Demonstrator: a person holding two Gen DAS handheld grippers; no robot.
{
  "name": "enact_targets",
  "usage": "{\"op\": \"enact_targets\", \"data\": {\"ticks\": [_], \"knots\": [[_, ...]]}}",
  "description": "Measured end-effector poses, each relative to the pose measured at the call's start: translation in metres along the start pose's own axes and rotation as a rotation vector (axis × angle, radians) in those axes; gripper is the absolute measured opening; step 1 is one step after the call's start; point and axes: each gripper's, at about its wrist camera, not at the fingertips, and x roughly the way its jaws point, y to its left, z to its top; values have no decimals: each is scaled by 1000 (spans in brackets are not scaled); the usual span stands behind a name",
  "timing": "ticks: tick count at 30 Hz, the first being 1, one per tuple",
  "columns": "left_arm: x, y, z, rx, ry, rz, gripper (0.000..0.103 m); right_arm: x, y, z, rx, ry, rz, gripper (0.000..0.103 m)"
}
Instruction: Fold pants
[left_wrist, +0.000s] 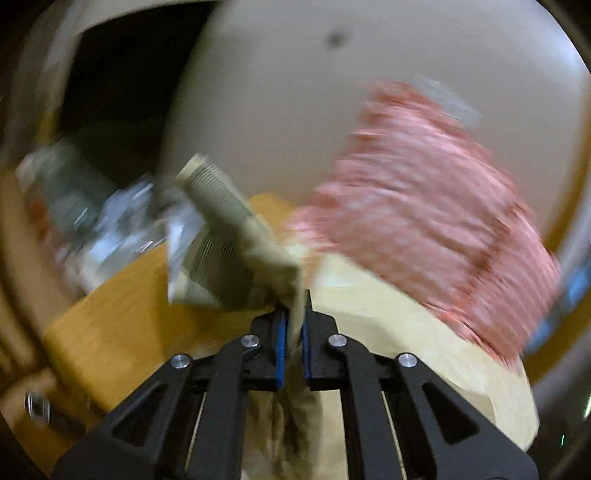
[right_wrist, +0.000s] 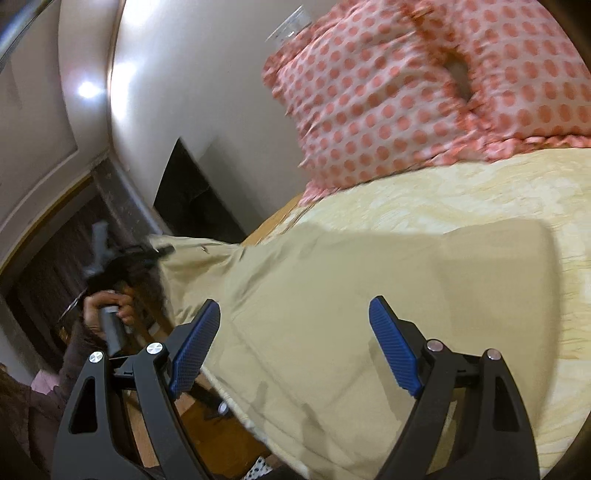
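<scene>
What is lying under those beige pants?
The pants lie on a pale yellow bedspread; the left gripper lifts one end. Whatever is beneath the spread is covered.

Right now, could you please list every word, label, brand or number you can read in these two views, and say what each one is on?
None: no legible text in either view.
Pants: plain beige cloth, no readable label; the ribbed waistband shows no print.
Dotted pillow: pattern only.
Clutter beside the bed: too blurred to read.
Left tool and right tool: no markings seen.
</scene>
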Motion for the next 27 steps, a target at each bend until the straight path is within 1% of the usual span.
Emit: {"op": "enact_targets", "data": {"ticks": [1,2,3,5,6,8,9,10,11,13,14,15,16,17,18,19,20,21,22,23,24,26,27], "knots": [[-2,-28,1,73,-4,-44,6,-9,-5,2,13,-25,-18,85],[-5,-67,-3,176,-8,-118,6,-18,-10,5,29,-51,-36,85],[-7,-90,-9,238,-8,-169,6,-31,-19,8,58,-86,-57,85],[-13,-141,-33,384,16,-297,6,-51,-32,11,109,-138,-91,86],[-14,-170,-56,470,53,-372,6,-63,-42,12,150,-170,-112,87],[-6,-206,-103,596,164,-474,6,-80,-58,11,217,-207,-130,87],[0,-218,-126,648,223,-507,6,-88,-68,11,262,-223,-128,87],[4,-224,-143,686,264,-528,7,-92,-75,10,296,-229,-124,87],[10,-233,-170,743,323,-549,7,-94,-82,9,329,-229,-120,87],[17,-239,-203,820,393,-558,8,-92,-94,9,392,-206,-100,87],[17,-239,-211,845,400,-551,9,-89,-98,9,412,-191,-98,87],[13,-235,-215,863,387,-543,10,-85,-101,9,426,-171,-95,87],[8,-231,-211,860,380,-558,14,-78,-103,11,436,-135,-97,87],[4,-226,-206,844,375,-573,23,-72,-104,12,434,-104,-107,87],[-3,-219,-193,803,362,-601,30,-69,-104,13,431,-82,-115,87],[-9,-214,-180,755,335,-613,53,-62,-104,14,426,-56,-126,87],[-11,-206,-164,704,298,-606,74,-57,-104,15,420,-25,-142,87],[-10,-185,-141,622,247,-572,77,-49,-104,17,410,9,-169,86],[-6,-175,-129,581,236,-540,78,-44,-103,18,391,32,-194,86],[11,-154,-111,502,247,-473,78,-39,-103,20,377,54,-219,85],[25,-142,-101,449,271,-441,77,-32,-103,23,365,80,-243,84],[64,-106,-85,296,368,-375,75,-22,-104,26,348,113,-262,79],[85,-89,-81,222,428,-362,73,-16,-105,28,331,127,-277,76]]}}
